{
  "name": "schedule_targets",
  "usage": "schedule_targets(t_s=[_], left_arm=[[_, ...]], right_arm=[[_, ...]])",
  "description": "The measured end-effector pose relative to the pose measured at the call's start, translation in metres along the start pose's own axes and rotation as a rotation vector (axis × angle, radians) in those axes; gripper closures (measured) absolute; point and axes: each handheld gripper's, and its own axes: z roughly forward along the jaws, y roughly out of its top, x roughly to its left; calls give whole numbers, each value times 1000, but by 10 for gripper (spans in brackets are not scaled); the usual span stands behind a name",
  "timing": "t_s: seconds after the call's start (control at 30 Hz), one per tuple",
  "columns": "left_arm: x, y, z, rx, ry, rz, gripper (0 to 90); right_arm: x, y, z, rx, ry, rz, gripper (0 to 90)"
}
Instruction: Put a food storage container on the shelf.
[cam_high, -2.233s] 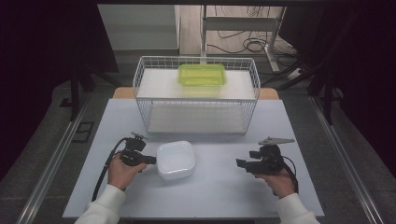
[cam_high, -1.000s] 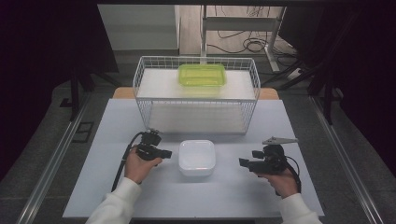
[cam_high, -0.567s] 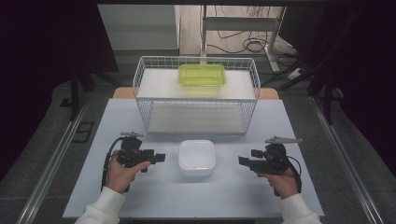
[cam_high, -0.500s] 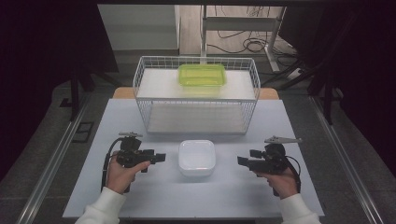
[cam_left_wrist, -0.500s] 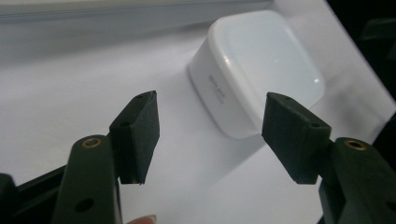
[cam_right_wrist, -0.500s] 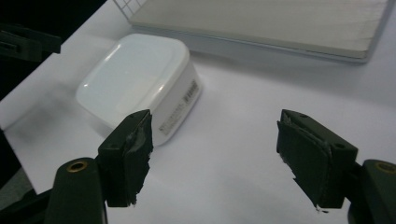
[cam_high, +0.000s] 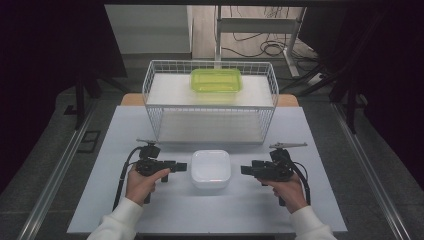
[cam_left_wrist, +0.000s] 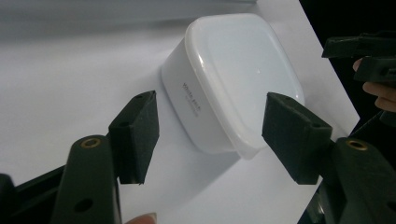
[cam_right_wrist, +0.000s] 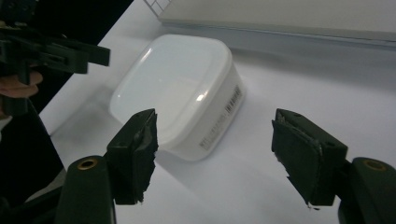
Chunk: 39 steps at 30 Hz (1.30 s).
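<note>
Left gripper (cam_high: 181, 166) spread, just left of white lidded box (cam_high: 211, 169) at table (cam_high: 125, 130) centre-front | right gripper (cam_high: 246, 170) spread, near box's right | risk: uneven squeeze may skid or tip the smooth box | contents hidden | wire basket (cam_high: 210, 102) behind holds a green tray (cam_high: 216, 80), apparently empty

Your table (cam_high: 150, 210) is evenly lit from above, surroundings dark; glare spots the white container (cam_left_wrist: 243, 70), and the close jaws look perhaps slightly soft.
</note>
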Motion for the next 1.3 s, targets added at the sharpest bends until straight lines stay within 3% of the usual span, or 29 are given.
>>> schedule_targets(t_s=[0.2,0.53,0.93,1.2,1.3], left_arm=[[-1,5,14,21,-36,-30,378],[9,8,25,29,-102,-107,424],[16,5,36,47,-144,-143,475],[19,2,38,51,-198,-155,595],[18,1,38,47,-180,-157,660]], right_arm=[[-4,6,18,15,36,61,363],[-13,8,35,39,76,120,415],[-17,7,55,63,122,170,473],[-17,5,61,77,155,202,551],[-17,4,63,82,157,212,598]])
